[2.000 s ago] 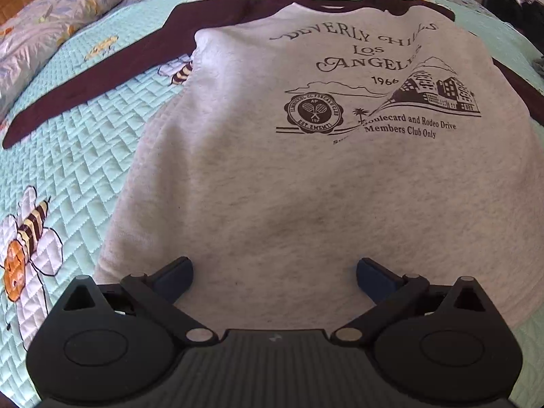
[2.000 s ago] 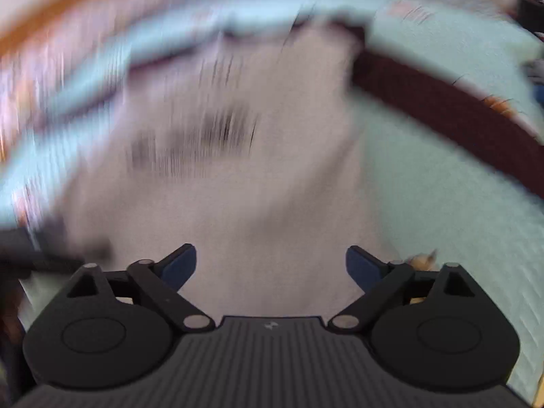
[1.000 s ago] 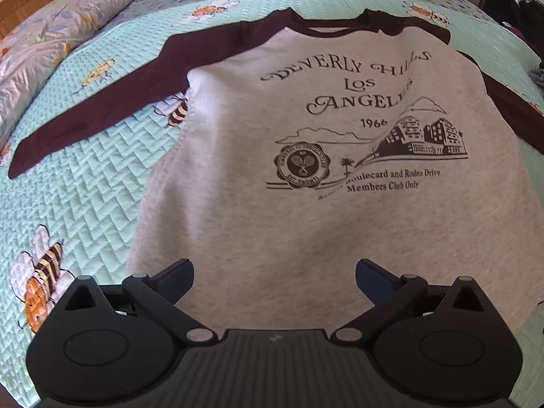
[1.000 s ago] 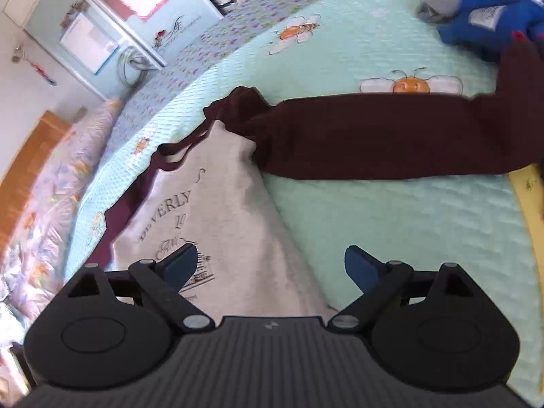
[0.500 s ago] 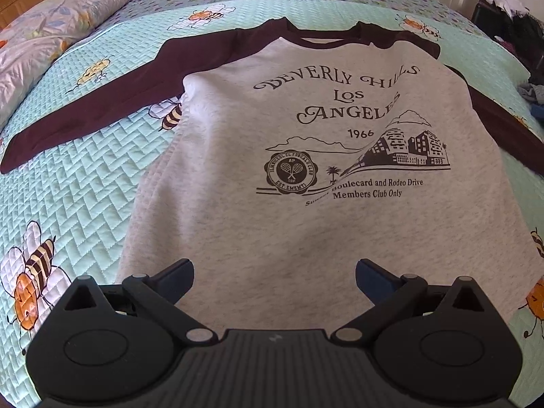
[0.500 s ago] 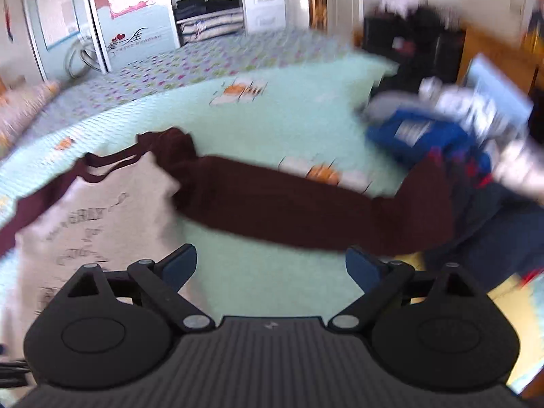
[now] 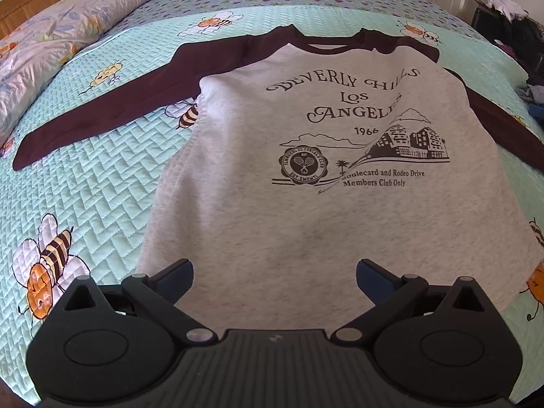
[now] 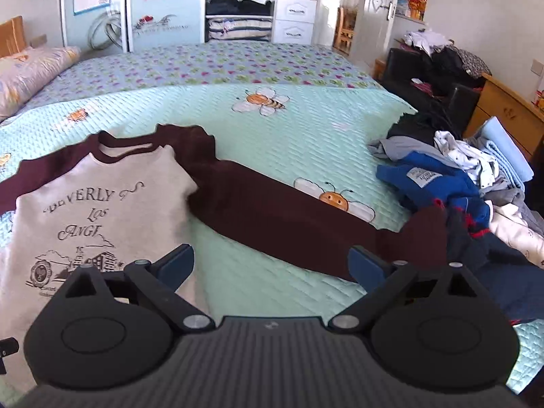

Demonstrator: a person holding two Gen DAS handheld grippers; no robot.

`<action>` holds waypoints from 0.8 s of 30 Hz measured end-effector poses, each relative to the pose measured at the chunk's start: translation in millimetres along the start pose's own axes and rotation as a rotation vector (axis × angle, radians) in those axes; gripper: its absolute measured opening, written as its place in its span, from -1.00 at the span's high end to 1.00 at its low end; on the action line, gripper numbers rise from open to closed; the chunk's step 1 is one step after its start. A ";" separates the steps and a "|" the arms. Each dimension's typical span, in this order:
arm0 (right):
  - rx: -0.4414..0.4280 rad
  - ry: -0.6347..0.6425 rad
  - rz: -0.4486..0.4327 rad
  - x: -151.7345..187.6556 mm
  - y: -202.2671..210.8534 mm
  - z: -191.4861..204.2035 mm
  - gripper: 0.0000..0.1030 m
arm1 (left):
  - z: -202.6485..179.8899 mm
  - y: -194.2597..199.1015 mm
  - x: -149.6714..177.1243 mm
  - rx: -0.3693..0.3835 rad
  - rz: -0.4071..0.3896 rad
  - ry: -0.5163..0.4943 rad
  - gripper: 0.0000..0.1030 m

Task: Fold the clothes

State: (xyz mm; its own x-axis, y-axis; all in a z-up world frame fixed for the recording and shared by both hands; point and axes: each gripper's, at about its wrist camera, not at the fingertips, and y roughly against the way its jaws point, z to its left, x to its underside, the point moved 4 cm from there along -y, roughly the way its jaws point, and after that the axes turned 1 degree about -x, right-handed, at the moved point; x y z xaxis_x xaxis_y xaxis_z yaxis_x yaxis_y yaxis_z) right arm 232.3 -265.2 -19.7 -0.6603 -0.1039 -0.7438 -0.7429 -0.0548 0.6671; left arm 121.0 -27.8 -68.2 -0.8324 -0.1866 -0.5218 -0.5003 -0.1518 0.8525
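While the grey sweatshirt (image 7: 323, 176) lies flat, print side up, on the bee-print bed (image 7: 85, 176), your left hand-held gripper (image 7: 273, 272) hangs over its near hem, fingers spread wide with nothing between them. Your right hand-held gripper (image 8: 270, 260) is spread too, over the maroon sleeve (image 8: 306, 224) stretched right toward the clothes pile (image 8: 459, 183).

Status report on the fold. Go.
Left gripper open, above sweatshirt hem. Right gripper open, facing right sleeve. Sweatshirt flat, unfolded. Sleeve cuff against clothes pile.
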 end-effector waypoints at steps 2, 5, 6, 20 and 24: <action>-0.006 0.008 -0.014 4.3 5.7 4.0 -0.89 | 2.9 -0.5 0.6 0.005 0.001 0.016 -0.98; -0.024 0.028 -0.036 8.1 8.0 10.5 -0.89 | 3.3 -1.0 0.0 0.019 -0.015 0.020 -0.98; -0.040 0.031 -0.038 9.2 7.6 13.3 -0.89 | 3.1 -1.4 -0.5 0.023 -0.021 0.019 -0.98; -0.313 0.186 -0.137 12.1 -15.6 82.0 -0.88 | 5.4 -31.1 -45.0 0.000 -0.221 -0.091 -0.70; -0.287 0.233 0.031 3.6 -53.3 98.6 -0.87 | 9.9 -51.2 -55.1 -0.048 -0.144 -0.091 -0.69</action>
State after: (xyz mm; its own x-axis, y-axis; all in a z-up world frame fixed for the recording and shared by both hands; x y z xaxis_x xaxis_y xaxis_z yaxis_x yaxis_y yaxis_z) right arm 258.7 -164.7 -61.9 -0.6146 -0.3311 -0.7160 -0.6401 -0.3210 0.6980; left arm 190.1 -0.1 -82.7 -0.7721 -0.0708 -0.6315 -0.6061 -0.2168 0.7653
